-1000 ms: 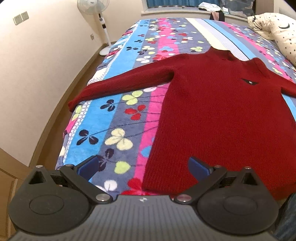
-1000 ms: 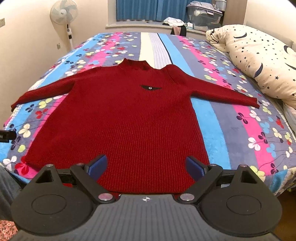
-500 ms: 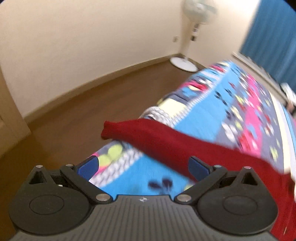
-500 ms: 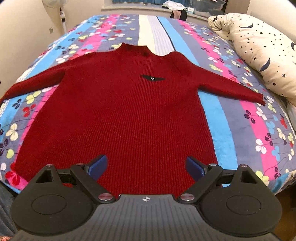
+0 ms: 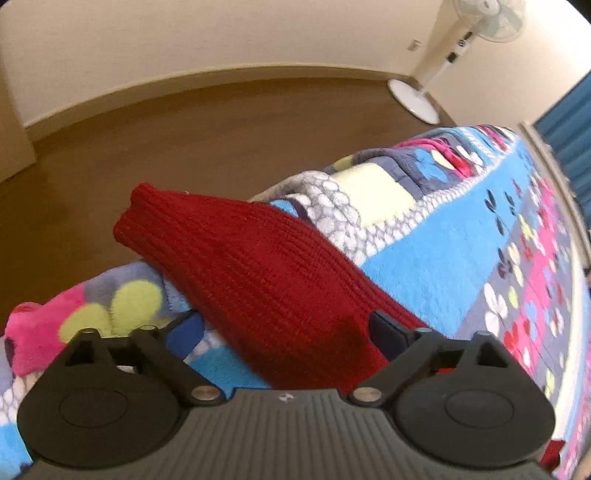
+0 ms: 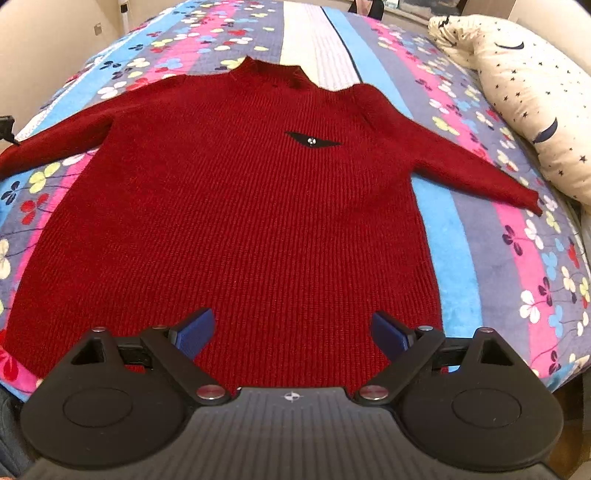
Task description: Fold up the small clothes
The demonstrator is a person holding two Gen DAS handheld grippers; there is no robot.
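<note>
The left hand-held gripper [image 5: 286, 332] (jaws closing, pads not yet pressing) straddles the red sweater's sleeve [image 5: 236, 258].

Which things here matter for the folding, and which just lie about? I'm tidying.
For the job:
red sweater
its sleeve, between the closing left hand-held gripper
right hand-held gripper, open

Lying about:
fan
pillow
blanket

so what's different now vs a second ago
The left gripper swung from over the sweater's hem out to its sleeve at the bed's edge; the jaws are closing with the sleeve between them. The right gripper eased closer over the red sweater, jaws open. The sweater lies flat as before.
</note>
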